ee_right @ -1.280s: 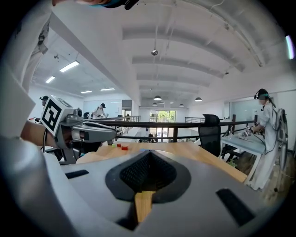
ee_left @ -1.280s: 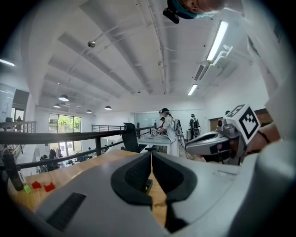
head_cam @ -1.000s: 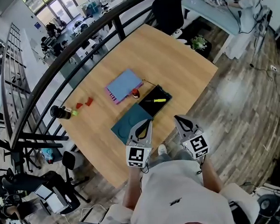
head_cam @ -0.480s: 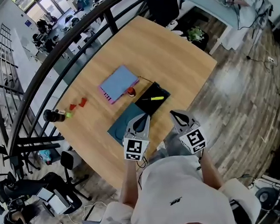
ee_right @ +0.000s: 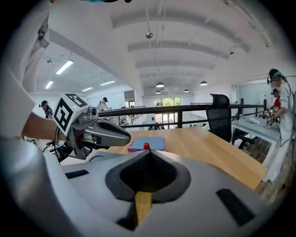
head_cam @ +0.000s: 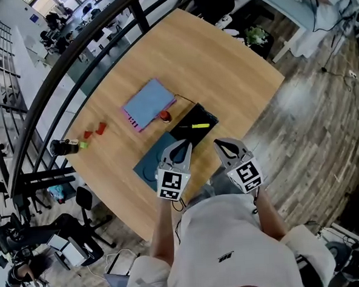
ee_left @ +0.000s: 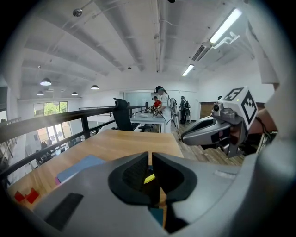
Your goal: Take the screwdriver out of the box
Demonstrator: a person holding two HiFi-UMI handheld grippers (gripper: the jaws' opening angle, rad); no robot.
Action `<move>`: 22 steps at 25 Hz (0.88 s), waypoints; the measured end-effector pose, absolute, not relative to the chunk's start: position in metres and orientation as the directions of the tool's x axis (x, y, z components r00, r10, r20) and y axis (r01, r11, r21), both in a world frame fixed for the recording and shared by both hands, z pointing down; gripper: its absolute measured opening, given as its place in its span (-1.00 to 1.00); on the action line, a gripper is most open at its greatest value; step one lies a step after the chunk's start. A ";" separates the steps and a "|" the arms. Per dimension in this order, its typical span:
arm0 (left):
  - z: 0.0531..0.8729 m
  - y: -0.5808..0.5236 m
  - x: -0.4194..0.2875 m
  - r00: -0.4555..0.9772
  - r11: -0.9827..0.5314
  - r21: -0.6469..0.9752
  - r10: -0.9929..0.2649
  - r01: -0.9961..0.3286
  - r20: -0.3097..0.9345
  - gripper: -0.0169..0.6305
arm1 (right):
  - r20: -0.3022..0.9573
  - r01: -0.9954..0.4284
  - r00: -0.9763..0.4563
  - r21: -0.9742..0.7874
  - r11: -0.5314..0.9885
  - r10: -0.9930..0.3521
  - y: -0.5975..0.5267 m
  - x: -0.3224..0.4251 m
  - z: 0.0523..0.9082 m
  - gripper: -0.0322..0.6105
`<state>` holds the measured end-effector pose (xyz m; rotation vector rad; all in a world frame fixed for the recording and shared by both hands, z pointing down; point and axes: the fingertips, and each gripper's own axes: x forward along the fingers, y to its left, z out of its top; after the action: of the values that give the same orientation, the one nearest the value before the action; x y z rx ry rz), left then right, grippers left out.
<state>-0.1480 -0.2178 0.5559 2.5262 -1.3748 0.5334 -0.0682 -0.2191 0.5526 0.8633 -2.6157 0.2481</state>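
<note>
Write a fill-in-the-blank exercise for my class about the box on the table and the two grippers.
1. The screwdriver lies inside the black box, and its handle is ___.
2. The left gripper and the right gripper are both ___, holding nothing.
3. The flat pad beside the small red object has a ___ cover.
Missing words: yellow; shut; blue.

Bright, even light; sharp, with fisheye-bent edges.
</note>
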 end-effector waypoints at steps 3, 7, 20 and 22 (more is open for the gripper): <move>0.567 -0.230 -0.143 0.495 -0.541 0.024 -0.748 -0.840 0.442 -0.88 | 0.418 -0.586 -0.750 -0.057 0.809 -0.513 -0.231 -0.069 0.561 -0.91; 0.584 -0.246 -0.137 0.496 -0.555 0.024 -0.722 -0.831 0.483 -0.88 | 0.440 -0.564 -0.757 -0.068 0.823 -0.483 -0.246 -0.070 0.577 -0.92; 0.643 -0.281 -0.119 0.531 -0.643 0.036 -0.598 -0.765 0.601 -0.81 | 0.490 -0.530 -0.772 -0.145 0.835 -0.405 -0.278 -0.068 0.617 -0.92; 0.652 -0.285 -0.117 0.533 -0.657 0.040 -0.574 -0.753 0.621 -0.79 | 0.499 -0.527 -0.771 -0.149 0.837 -0.396 -0.282 -0.069 0.624 -0.92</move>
<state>-0.1174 -0.2845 0.6524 2.4721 -1.1037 0.8370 -0.0686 -0.2824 0.6243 0.6823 -2.5587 0.3894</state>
